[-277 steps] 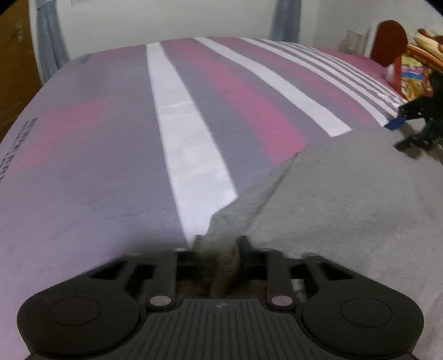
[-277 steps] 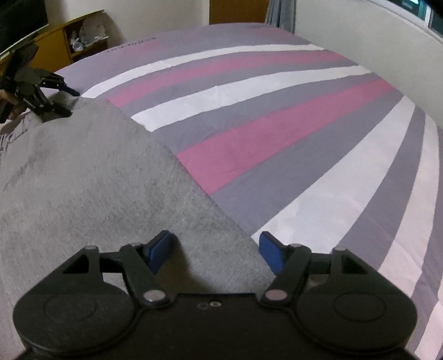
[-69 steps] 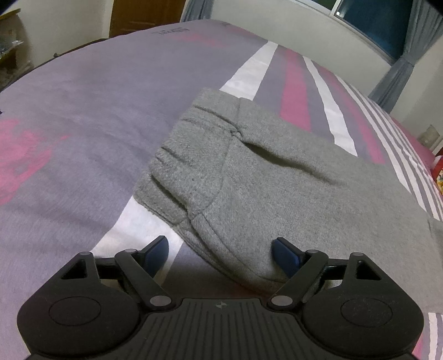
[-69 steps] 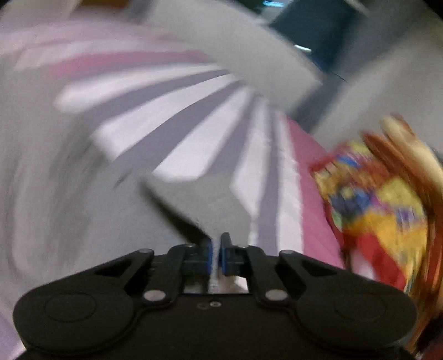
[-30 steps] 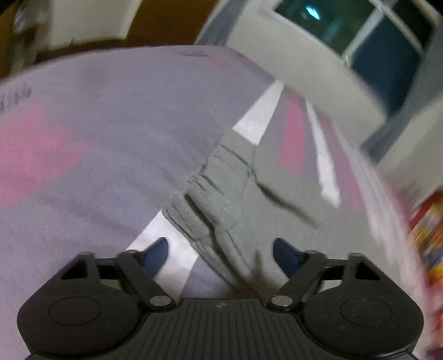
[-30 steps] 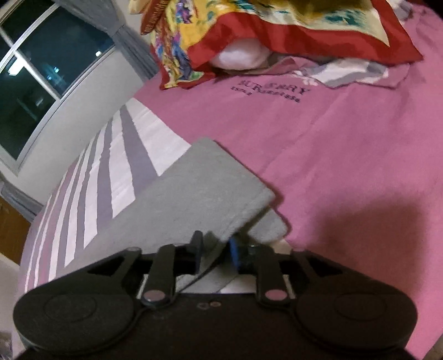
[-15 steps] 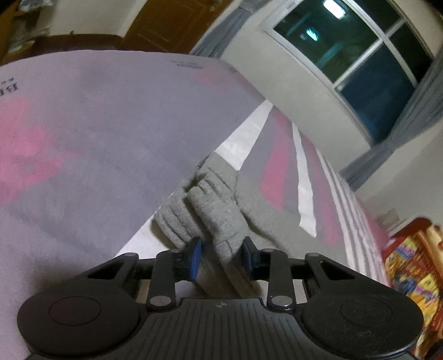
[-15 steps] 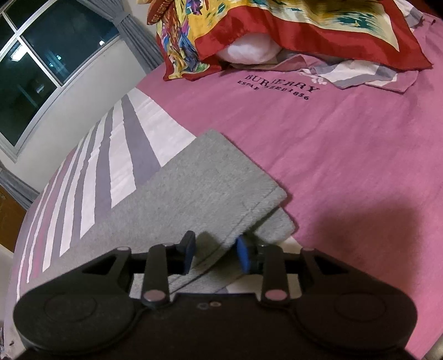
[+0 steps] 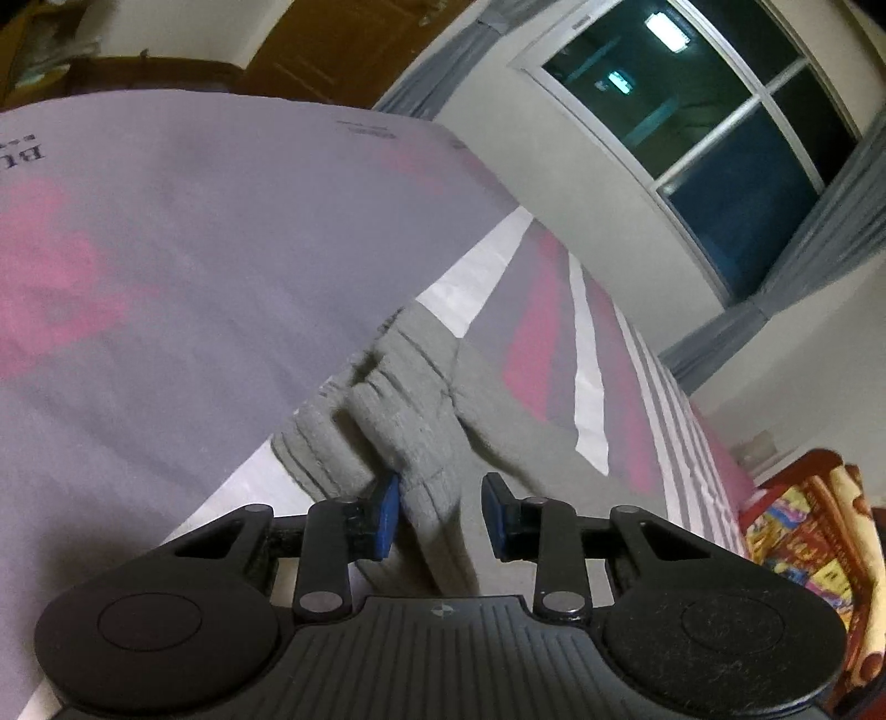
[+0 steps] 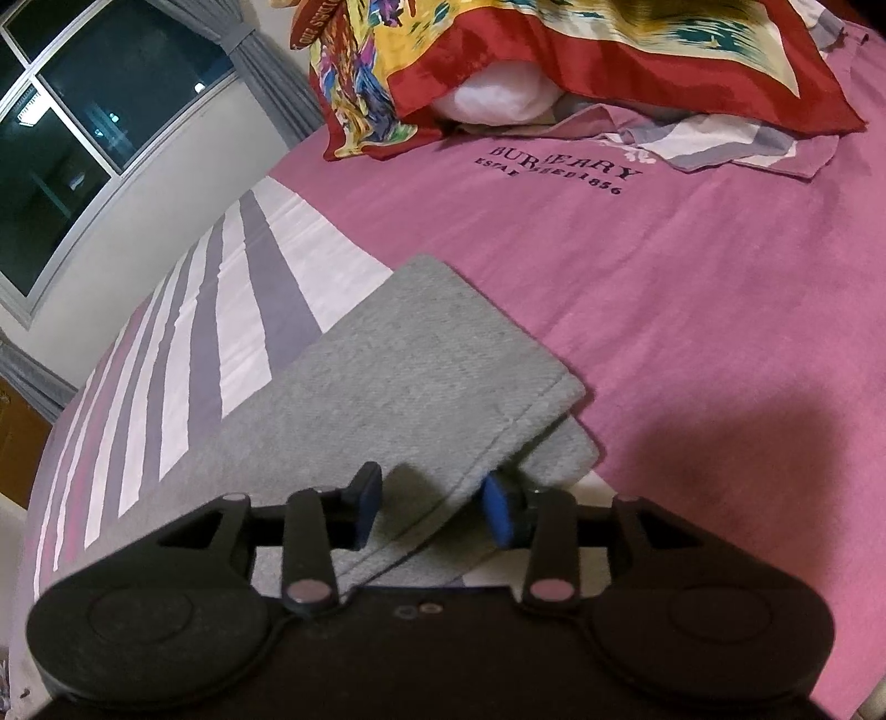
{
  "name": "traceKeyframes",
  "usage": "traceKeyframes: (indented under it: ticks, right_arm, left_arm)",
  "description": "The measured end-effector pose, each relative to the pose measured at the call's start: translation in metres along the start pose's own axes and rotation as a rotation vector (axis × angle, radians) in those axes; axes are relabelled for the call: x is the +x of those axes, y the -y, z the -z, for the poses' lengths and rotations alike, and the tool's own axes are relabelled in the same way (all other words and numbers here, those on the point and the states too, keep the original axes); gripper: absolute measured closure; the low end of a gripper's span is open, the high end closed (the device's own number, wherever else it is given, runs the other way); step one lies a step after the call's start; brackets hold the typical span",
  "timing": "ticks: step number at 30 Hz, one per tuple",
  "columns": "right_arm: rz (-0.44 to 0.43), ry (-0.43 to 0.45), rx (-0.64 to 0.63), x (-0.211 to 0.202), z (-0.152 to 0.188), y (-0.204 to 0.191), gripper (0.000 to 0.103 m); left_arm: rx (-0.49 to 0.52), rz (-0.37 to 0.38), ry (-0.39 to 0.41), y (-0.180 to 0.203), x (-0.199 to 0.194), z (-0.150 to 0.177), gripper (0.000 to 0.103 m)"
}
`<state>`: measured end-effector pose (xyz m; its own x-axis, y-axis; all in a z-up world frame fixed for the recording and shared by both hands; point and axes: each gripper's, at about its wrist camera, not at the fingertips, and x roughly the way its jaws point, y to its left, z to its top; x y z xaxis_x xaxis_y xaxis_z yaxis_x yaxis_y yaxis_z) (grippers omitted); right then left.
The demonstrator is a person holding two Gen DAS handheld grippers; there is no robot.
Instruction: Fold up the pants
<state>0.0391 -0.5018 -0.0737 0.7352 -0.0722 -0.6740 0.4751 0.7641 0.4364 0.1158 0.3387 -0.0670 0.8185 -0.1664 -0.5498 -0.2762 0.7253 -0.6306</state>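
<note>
Grey knit pants lie lengthwise on a bed covered in a sheet striped purple, pink and white. At one end the elastic waistband is bunched into ribbed folds, and the left hand-held gripper has its blue pads narrowed around a raised ridge of that waistband: the left pad presses against the cloth, while a small gap shows at the right pad (whether the grip is firm cannot be told). At the other end the leg cuffs rest flat on the plain pink part of the sheet, one leg stacked on the other with the lower hem peeping out beyond the upper, each hem marked by a line of stitching. The right hand-held gripper straddles the edge of the top cuff, its jaws opening, the pads standing clear of the fabric between them. A red and yellow patterned pillow lies beyond the cuffs.
</note>
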Motion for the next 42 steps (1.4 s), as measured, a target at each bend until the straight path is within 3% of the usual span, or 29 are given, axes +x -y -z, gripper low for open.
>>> traceKeyframes:
  ticks: [4, 9, 12, 14, 15, 16, 19, 20, 27, 29, 30, 32, 38, 41, 42]
  right_arm:
    - [-0.003, 0.002, 0.001, 0.0, 0.001, 0.0, 0.062]
    - [-0.004, 0.001, 0.009, 0.001, 0.001, 0.001, 0.062]
    - [-0.001, 0.001, 0.014, 0.001, 0.0, 0.001, 0.062]
    - [0.0, 0.0, 0.021, -0.001, 0.0, 0.001, 0.068]
    - [0.002, -0.002, 0.017, -0.001, 0.0, 0.002, 0.087]
    - [-0.002, -0.009, 0.021, -0.001, 0.001, 0.004, 0.096]
    - [-0.036, -0.014, 0.071, 0.002, 0.003, 0.016, 0.098]
    - [-0.046, -0.012, 0.086, 0.001, 0.004, 0.018, 0.097]
    - [-0.122, 0.001, 0.187, 0.003, 0.0, 0.026, 0.066]
    - [-0.127, -0.003, 0.211, 0.004, -0.002, 0.025, 0.062]
    - [-0.126, -0.002, 0.216, 0.002, -0.002, 0.024, 0.063]
    - [-0.143, 0.007, 0.174, -0.004, -0.001, 0.02, 0.1]
    - [-0.119, 0.103, 0.042, -0.036, -0.003, 0.008, 0.099]
    - [-0.022, 0.016, 0.058, -0.011, 0.003, 0.019, 0.099]
    - [-0.026, 0.013, 0.077, -0.008, 0.004, 0.022, 0.1]
  left_arm:
    - [-0.06, 0.065, 0.037, -0.004, 0.006, 0.0, 0.071]
    - [-0.027, -0.022, -0.066, -0.001, 0.043, 0.001, 0.073]
    - [-0.091, 0.053, -0.024, -0.002, 0.039, -0.019, 0.082]
    - [-0.028, 0.039, -0.024, 0.003, 0.04, -0.027, 0.082]
    - [-0.007, 0.012, -0.049, 0.002, 0.044, -0.028, 0.082]
    - [0.012, -0.02, -0.087, 0.0, 0.05, -0.027, 0.082]
    - [0.045, -0.042, -0.119, -0.003, 0.058, -0.023, 0.082]
    - [0.038, -0.036, -0.115, -0.002, 0.058, -0.023, 0.082]
    - [0.05, -0.043, -0.12, -0.007, 0.055, -0.025, 0.082]
    - [0.049, -0.044, -0.124, -0.007, 0.054, -0.026, 0.082]
    - [0.049, -0.043, -0.126, -0.007, 0.056, -0.027, 0.082]
    - [0.053, -0.043, -0.128, -0.005, 0.063, -0.03, 0.082]
    - [0.002, -0.022, -0.114, -0.013, 0.064, -0.034, 0.082]
    - [0.02, -0.037, -0.125, -0.01, 0.066, -0.033, 0.082]
    - [0.015, -0.029, -0.121, -0.009, 0.064, -0.034, 0.082]
